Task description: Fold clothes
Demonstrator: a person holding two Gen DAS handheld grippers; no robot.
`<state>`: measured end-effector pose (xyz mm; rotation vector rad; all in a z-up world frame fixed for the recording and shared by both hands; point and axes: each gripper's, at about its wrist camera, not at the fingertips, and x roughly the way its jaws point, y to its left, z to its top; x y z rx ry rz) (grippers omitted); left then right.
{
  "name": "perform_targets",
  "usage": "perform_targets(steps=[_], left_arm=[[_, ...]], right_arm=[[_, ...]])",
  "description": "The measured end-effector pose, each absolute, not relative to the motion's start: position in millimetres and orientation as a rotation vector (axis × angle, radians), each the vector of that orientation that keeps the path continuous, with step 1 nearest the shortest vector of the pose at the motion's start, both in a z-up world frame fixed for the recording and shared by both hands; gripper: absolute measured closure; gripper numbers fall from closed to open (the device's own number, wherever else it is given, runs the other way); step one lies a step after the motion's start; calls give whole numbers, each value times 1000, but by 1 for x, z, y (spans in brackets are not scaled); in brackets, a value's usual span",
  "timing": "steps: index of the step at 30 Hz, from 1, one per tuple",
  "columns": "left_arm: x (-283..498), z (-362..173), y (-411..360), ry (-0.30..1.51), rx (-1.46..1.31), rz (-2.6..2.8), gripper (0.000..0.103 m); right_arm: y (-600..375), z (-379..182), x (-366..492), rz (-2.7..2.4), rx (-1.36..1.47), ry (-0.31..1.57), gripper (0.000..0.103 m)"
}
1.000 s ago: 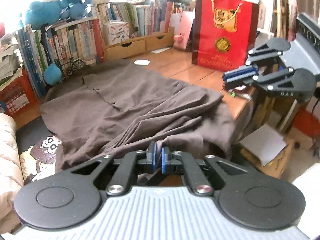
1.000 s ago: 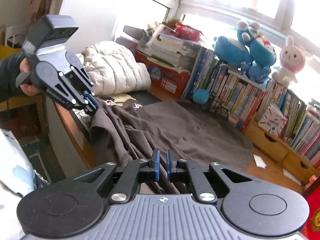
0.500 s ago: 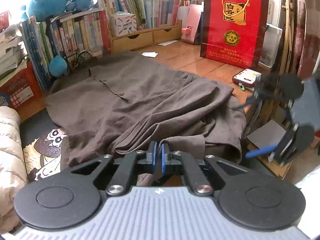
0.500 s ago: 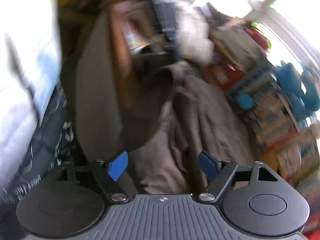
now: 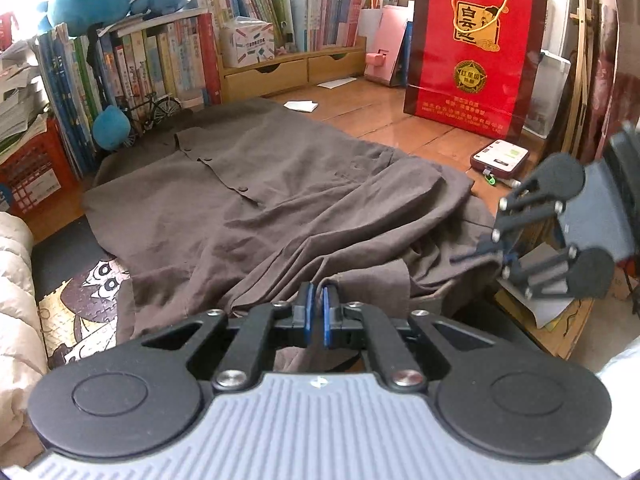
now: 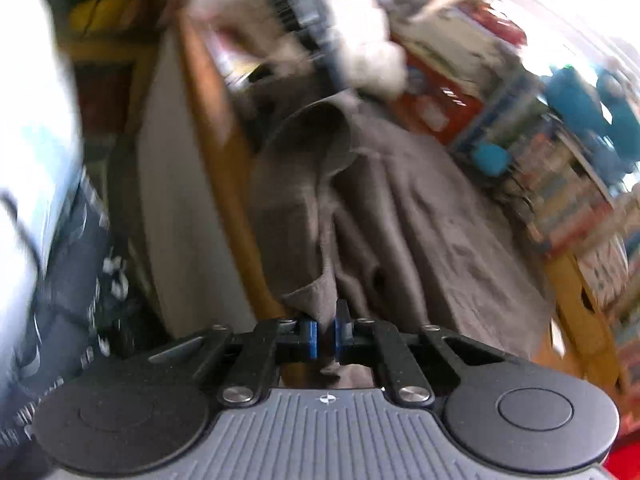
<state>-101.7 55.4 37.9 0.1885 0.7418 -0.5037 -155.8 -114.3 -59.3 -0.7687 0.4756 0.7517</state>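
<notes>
With both the left gripper (image 5: 319,312) and right gripper (image 6: 325,334) clamped on the hem of the shirt (image 5: 280,184) spread over the desk (image 5: 420,128), lift evenly and keep the edge taut.

right claw (image 6: 325,334) pinching brown shirt (image 6: 420,240) hem | shirt draped over desk edge (image 6: 224,184); view blurred
</notes>
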Motion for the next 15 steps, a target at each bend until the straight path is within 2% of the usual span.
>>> perform_targets(steps=[5, 15], left_arm=[[-110, 51, 61, 705, 190, -499, 100], [-154, 99, 81, 576, 171, -563, 100]], right_arm=[[-130, -20, -159, 708, -631, 417, 95], [-156, 54, -185, 707, -547, 321, 95]])
